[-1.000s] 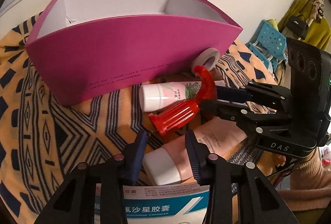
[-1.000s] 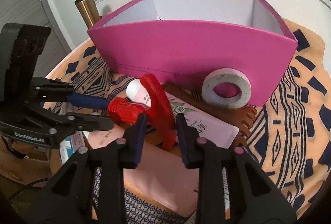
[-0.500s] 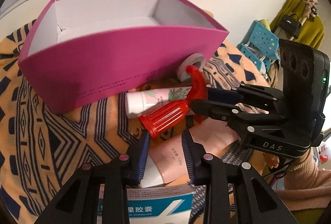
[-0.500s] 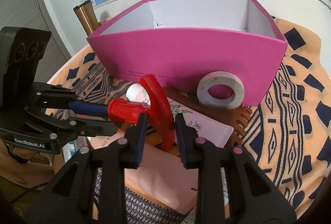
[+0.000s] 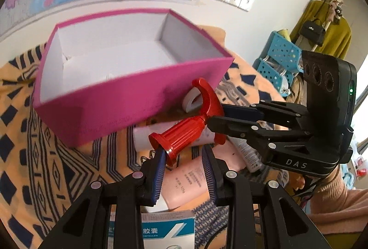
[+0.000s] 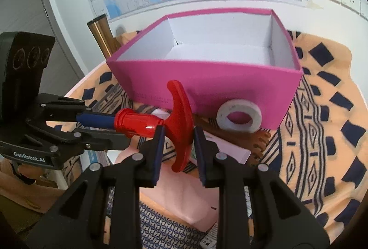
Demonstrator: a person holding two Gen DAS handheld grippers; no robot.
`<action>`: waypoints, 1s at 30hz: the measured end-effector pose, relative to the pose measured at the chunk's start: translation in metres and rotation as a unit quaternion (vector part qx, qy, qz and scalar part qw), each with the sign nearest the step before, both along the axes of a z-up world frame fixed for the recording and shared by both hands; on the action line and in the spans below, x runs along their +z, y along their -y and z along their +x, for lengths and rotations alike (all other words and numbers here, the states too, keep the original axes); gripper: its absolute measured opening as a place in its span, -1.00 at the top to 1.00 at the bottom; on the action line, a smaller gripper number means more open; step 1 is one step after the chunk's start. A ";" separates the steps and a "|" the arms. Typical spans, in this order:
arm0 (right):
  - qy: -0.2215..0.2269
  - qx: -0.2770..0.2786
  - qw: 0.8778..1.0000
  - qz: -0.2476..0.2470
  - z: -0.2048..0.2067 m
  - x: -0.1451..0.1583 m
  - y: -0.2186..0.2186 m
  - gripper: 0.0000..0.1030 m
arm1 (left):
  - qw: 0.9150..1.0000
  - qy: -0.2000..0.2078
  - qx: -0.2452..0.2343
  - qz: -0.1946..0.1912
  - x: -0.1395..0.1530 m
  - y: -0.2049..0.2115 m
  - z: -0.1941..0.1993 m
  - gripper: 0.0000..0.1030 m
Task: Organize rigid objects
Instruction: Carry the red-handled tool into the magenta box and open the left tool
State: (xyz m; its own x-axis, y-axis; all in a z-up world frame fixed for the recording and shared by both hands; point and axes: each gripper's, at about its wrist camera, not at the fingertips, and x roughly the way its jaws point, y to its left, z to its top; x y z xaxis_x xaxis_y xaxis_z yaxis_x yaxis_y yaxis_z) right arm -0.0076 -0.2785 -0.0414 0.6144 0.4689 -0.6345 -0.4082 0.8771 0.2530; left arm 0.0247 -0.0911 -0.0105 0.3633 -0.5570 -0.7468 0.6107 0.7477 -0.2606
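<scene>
Right wrist view: both tongs, right [image 6: 178, 134] and left [image 6: 115, 127], clench a red T-handled tool [image 6: 161, 124] near the open pink box [image 6: 207, 85]

The right hand-held gripper [image 6: 178, 143] pinches a red tool [image 6: 177, 120] by its curved handle; the left hand-held gripper [image 6: 110, 122] grips its barrel before the pink box [image 6: 207, 85].

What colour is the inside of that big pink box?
White: the pink box has plain white inner walls and floor, clearest in the right wrist view.
</scene>
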 end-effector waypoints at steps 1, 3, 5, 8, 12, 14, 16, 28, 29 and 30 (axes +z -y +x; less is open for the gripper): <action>0.002 -0.001 1.000 0.002 0.000 0.003 0.001 0.45 | 1.000 0.005 -0.001 -0.002 0.004 0.001 0.000 0.39; 0.008 -0.003 1.000 0.007 0.001 0.011 0.004 0.45 | 1.000 0.016 -0.003 -0.006 0.014 0.001 0.001 0.39; 0.015 -0.005 1.000 0.012 0.003 0.019 0.008 0.45 | 1.000 0.027 -0.007 -0.008 0.023 0.002 0.003 0.39; 0.024 -0.008 1.000 0.017 0.007 0.029 0.011 0.45 | 0.999 0.046 -0.010 -0.009 0.038 0.009 0.006 0.39; 0.043 -0.015 0.999 0.015 0.013 0.044 0.016 0.45 | 0.997 0.077 -0.013 -0.005 0.058 0.021 0.014 0.39; 0.053 -0.019 0.998 0.015 0.019 0.052 0.019 0.45 | 0.996 0.086 -0.013 -0.002 0.065 0.026 0.021 0.39; 0.058 -0.022 0.998 0.017 0.026 0.058 0.024 0.45 | 0.995 0.095 -0.012 0.003 0.072 0.032 0.030 0.39; 0.022 -0.037 0.999 0.017 0.089 0.056 0.045 0.45 | 0.999 0.048 0.007 0.018 0.060 0.055 0.097 0.39; 0.014 -0.039 0.999 0.016 0.095 0.053 0.046 0.45 | 0.999 0.039 0.008 0.019 0.055 0.057 0.103 0.39; 0.005 -0.040 0.999 0.016 0.100 0.049 0.047 0.45 | 0.999 0.033 0.010 0.021 0.052 0.058 0.107 0.39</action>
